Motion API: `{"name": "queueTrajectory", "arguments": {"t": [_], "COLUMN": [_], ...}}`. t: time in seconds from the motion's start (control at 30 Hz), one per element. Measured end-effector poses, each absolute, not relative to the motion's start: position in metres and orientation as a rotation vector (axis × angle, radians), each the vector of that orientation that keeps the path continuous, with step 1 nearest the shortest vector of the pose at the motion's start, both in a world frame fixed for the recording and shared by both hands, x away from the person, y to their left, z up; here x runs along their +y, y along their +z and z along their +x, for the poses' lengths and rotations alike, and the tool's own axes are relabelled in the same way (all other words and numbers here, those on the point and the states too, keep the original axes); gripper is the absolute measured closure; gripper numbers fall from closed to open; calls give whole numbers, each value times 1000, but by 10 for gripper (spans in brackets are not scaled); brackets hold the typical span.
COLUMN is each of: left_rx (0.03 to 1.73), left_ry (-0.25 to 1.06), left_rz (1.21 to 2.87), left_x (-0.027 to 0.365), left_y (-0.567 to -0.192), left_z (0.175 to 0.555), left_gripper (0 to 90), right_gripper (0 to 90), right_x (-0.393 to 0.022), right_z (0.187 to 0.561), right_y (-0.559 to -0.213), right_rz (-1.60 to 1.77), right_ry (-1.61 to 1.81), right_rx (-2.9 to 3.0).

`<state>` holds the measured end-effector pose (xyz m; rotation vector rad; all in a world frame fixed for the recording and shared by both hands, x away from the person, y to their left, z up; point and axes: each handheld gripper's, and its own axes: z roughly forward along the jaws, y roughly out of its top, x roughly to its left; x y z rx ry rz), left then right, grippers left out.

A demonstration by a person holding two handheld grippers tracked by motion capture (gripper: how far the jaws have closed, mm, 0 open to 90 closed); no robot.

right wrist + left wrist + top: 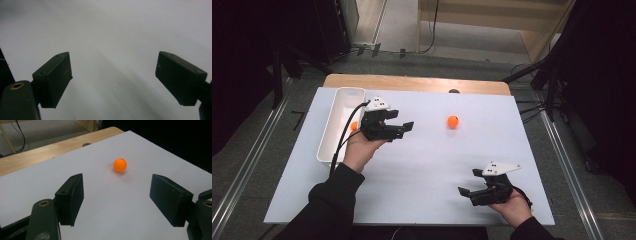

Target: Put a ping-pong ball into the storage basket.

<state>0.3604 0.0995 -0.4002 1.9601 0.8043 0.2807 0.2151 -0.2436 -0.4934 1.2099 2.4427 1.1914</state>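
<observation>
L gripper (404,127): held in the person's left hand (359,150), over the white sheet just beside the tray; jaws wide apart, nothing btwn them. Points twd the right side of the table.
L gripper, own view (116,200): both black jaws spread, bare white sheet btwn them; ball ahead, well beyond the tips, not touching.
L cable (346,131): black, runs from the gripper back over the tray edge, down along the forearm.
R gripper (470,183): held in the right hand (513,207), near the front-right part of the sheet; jaws apart, empty. Points left. Grey three-cornered plate (501,168) on top.
R gripper, own view (113,80): jaws spread wide, plain white sheet under and btwn them.
Ball (453,121): orange, small, round, lying loose on the sheet, right of the L gripper, well apart from the R gripper. Also in L gripper view (120,165), w/ soft shadow beside it.
Tray (337,117): white, long, narrow, at left edge of the sheet; an orange bit (354,126) shows inside it next to the L gripper, can't tell what it is.
Sheet (422,165): white, covers most of the table.
Table (412,83): wood, strip visible at far edge.
Sleeves (329,200): dark.
</observation>
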Motion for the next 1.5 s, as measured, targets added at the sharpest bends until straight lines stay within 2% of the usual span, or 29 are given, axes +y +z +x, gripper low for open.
{"name": "queueTrajectory", "arguments": {"t": [0.6, 0.83, 1.27, 1.5], "left_rx": [770, 787, 759, 752], "left_ry": [253, 175, 190, 156], "left_rz": [2006, 2012, 2015, 2034], "left_x": [70, 64, 45, 35], "left_y": [-419, -429, -439, -442], "left_z": [357, 367, 374, 379], "left_gripper": [280, 280, 280, 280], "right_gripper": [123, 123, 123, 123], "right_x": [-245, -244, -245, -245], "right_z": [215, 215, 214, 214], "right_y": [-494, -494, -494, -493], "right_rz": [1215, 1213, 1215, 1207], "right_ry": [1184, 1183, 1198, 1193], "right_rx": [2439, 2441, 2435, 2440]}}
